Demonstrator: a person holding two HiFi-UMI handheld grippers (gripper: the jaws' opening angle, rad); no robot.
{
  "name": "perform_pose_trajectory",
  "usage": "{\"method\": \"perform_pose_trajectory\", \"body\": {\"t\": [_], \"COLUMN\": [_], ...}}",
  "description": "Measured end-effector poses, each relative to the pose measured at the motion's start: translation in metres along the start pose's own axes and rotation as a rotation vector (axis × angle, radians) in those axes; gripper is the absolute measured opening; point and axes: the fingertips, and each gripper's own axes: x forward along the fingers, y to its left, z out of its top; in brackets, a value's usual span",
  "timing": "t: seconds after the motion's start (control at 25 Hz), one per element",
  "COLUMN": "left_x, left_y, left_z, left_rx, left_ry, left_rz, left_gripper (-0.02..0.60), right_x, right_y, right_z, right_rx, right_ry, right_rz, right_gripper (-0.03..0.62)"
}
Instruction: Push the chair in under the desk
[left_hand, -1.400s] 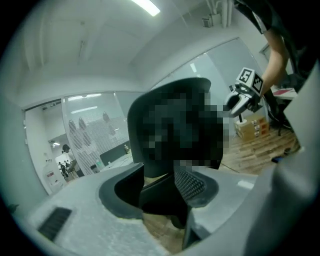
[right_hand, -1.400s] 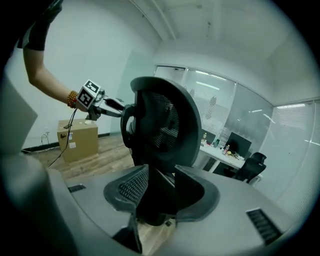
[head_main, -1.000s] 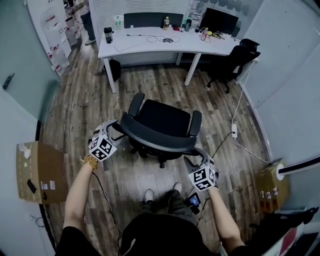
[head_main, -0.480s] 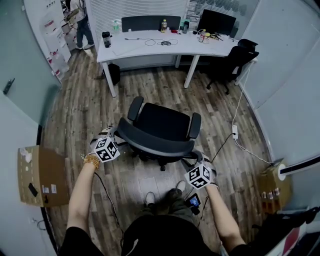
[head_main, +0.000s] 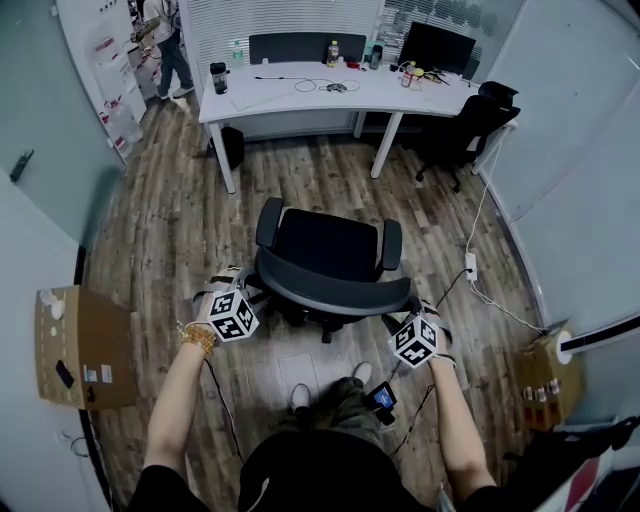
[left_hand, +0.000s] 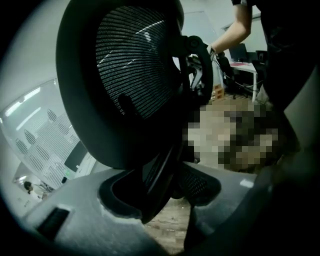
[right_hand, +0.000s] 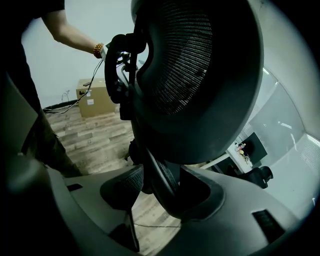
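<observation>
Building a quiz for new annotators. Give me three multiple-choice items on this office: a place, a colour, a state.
1. Where on the desk is the monitor? A) left end; B) middle; C) toward the right end in the head view.
2. What colour is the desk top? A) white; B) black; C) red.
3. How does the office chair stand? A) tucked under the desk; B) upright on the wood floor, short of the desk; C) on its side.
Answers: C, the screen is near that end; A, the top is plainly white; B, bare floor shows between chair and desk.
</observation>
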Motion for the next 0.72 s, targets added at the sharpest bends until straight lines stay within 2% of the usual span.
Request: {"method": "perform_pose_trajectory", "body": {"t": [0.16, 0.36, 0.56, 0.72], "left_x": [-0.004, -0.011, -0.012, -0.011], "left_y": [-0.019, -0.035, -0.039, -0.037], "left_z": [0.011, 0.020, 0.024, 0.025], "left_rx": [0.001, -0.012, -0.031, -0.038], "left_ry": [0.012, -0.013, -0.056, -0.047], "left_rz": [0.007, 0.011, 0.047, 0.035], "left_gripper": [0.225, 0.218, 0.216, 0.216], "right_x": [-0.006, -0.012, -0.012, -0.010], "right_y": [-0.002, 0.003, 0.000, -0.004], "right_z": [-0.013, -0.023, -0.026, -0.025], "right_rx": [-0.029, -0.033, -0.030, -0.038], "right_ry": [0.032, 0.038, 0.036, 0.032], "right_rz": [0.015, -0.032, -0.058, -0.047], "right_gripper": [0.227, 0.231, 0.239, 0.239]}}
